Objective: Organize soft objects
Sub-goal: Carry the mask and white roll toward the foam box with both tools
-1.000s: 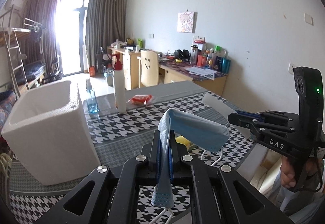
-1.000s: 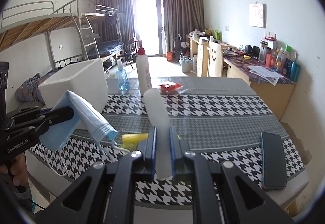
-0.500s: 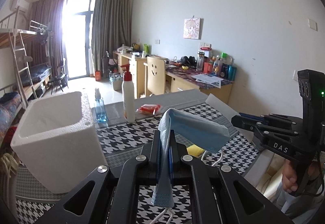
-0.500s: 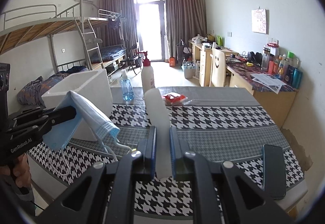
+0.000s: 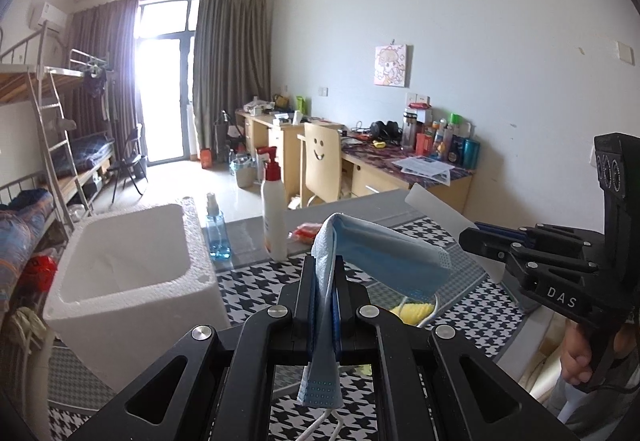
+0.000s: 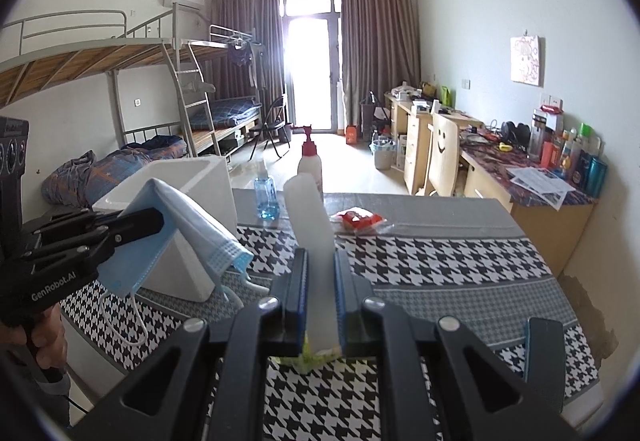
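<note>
Blue face mask [image 5: 384, 261] is pinched in left claw [image 5: 325, 305]; right claw [image 6: 320, 305] pinches a translucent sleeve [image 6: 310, 225]. Carry step; next, release into foam box [image 5: 132, 273] at left.

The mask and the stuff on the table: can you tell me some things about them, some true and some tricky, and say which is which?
1. The left gripper is shut on the mask. True.
2. The right gripper is empty. False: its jaws pinch a clear plastic sheet that sticks up between them.
3. The foam box has a lid on. False: it is open at the top.
4. The pump bottle has a red top. True.
5. The spray bottle lies on its side. False: it stands upright beside the pump bottle.
6. The tablecloth has a black and white pattern. True.
</note>
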Available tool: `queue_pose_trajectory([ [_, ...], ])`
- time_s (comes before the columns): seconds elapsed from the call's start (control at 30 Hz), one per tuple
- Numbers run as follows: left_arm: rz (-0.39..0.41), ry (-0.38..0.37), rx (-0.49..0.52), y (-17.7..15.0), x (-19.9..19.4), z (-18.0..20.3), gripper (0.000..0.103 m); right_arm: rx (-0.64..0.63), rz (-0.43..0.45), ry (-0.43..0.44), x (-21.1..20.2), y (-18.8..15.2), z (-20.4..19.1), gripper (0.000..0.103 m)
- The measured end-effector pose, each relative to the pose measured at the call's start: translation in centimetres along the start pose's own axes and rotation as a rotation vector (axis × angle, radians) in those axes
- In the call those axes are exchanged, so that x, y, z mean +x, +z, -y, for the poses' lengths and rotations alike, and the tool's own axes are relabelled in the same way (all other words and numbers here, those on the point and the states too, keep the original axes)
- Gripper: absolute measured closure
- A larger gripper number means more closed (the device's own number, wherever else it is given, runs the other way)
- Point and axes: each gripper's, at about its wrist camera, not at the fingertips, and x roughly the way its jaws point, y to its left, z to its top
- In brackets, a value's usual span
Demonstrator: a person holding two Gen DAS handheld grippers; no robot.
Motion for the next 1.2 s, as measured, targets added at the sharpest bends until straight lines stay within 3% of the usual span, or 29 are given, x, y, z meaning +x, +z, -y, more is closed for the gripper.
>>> queue_pose_trajectory([
  [1.2,0.101,0.169,-0.042,3.7,-1.1,-5.2,0.097,-0.04,0.032,0.093,2.6,4.3,-1.9,0.088],
])
